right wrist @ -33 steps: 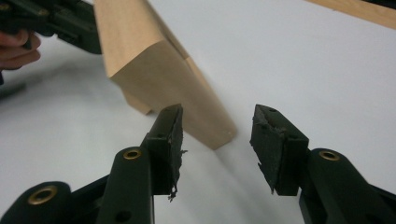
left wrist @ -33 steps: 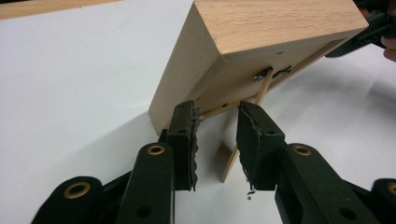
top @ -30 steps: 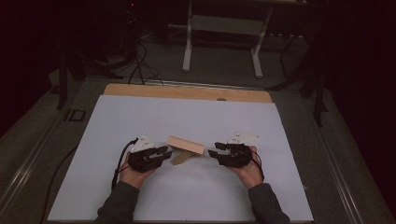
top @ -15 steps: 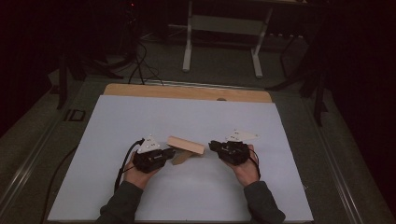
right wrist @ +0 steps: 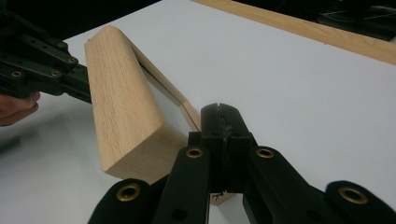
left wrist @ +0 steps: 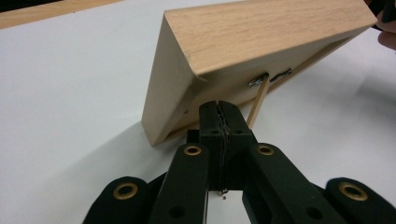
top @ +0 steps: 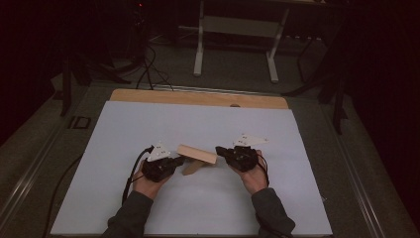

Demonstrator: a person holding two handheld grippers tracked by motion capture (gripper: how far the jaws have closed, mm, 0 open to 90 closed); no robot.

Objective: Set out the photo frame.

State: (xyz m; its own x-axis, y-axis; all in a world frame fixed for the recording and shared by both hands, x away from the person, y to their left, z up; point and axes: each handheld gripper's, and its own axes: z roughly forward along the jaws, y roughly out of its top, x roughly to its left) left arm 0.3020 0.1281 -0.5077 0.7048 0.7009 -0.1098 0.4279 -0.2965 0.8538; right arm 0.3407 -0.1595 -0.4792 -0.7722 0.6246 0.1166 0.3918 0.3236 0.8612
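A light wooden frame (top: 197, 153) stands tilted on the white table, propped on a thin back strut (left wrist: 258, 98). In the high view my left gripper (top: 179, 159) is at its left end and my right gripper (top: 218, 149) at its right end. The left gripper (left wrist: 219, 109) has just been closing; its pads now meet at the frame's lower back edge (left wrist: 187, 126), with nothing visible between them. The right gripper (right wrist: 219, 114) has also just been closing and is shut beside the frame's thin end (right wrist: 126, 116). The left gripper's black jaws (right wrist: 46, 60) show at the far end.
The white sheet (top: 148, 124) covers a wooden tabletop whose far edge (top: 198, 97) stays bare. Beyond it, a metal stand (top: 235, 29) and cables (top: 148, 64) sit on the dark floor. A hand and sleeve (top: 131, 208) hold each gripper from the near side.
The jaws of both grippers have closed from partly open to shut. Both hands have stayed close to the frame's ends, and the frame has kept its place.
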